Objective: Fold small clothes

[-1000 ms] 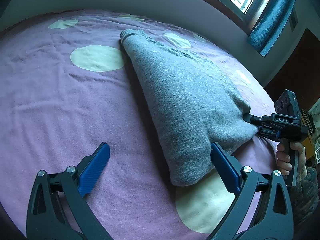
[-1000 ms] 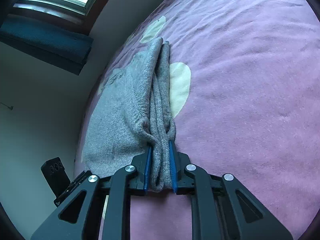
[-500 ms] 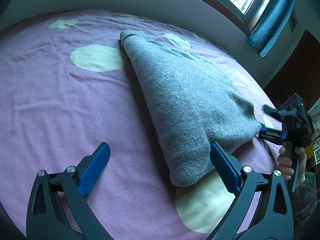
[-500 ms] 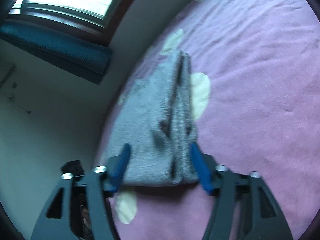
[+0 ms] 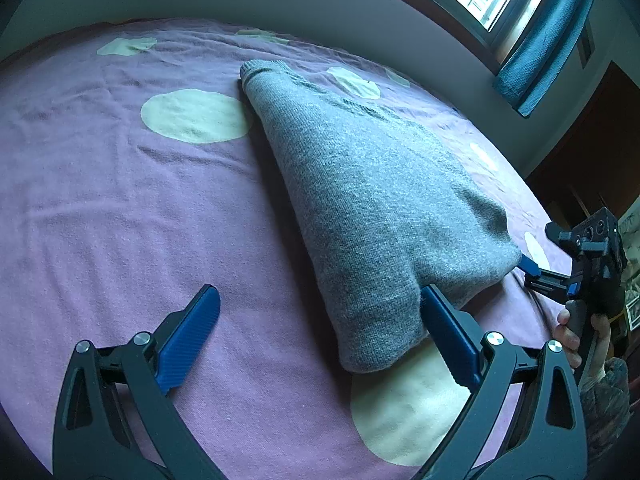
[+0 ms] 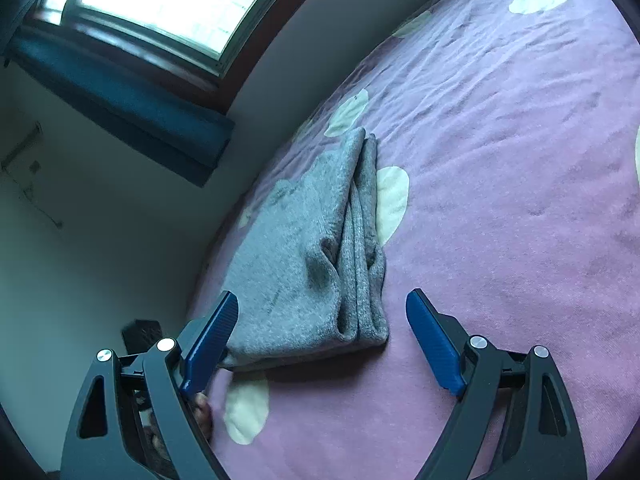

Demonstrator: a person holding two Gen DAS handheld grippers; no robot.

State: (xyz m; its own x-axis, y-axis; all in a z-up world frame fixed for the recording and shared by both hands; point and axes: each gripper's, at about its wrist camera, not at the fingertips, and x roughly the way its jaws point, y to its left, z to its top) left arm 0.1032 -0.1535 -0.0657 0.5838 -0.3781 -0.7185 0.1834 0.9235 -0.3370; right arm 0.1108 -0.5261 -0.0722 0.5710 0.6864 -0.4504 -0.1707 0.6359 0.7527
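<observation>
A grey knit sweater (image 5: 360, 200) lies folded on the purple bedspread (image 5: 120, 220); it also shows in the right wrist view (image 6: 304, 248), with its layered folded edge nearest me. My left gripper (image 5: 320, 332) is open and empty, its right finger beside the sweater's near corner. My right gripper (image 6: 320, 340) is open and empty, pulled a little back from the sweater's edge. The right gripper also shows at the far right of the left wrist view (image 5: 536, 272), close to the sweater's corner.
The bedspread has pale round patches (image 5: 196, 116). A wall (image 6: 100, 260) runs along the bed's far side under a window (image 6: 168, 0) with a blue curtain (image 5: 544, 40). A dark doorway (image 5: 592, 152) is at the right.
My right gripper has let go of the sweater's folded edge, opened wide and drawn back. The sweater now rests flat. My left gripper has stayed open in place.
</observation>
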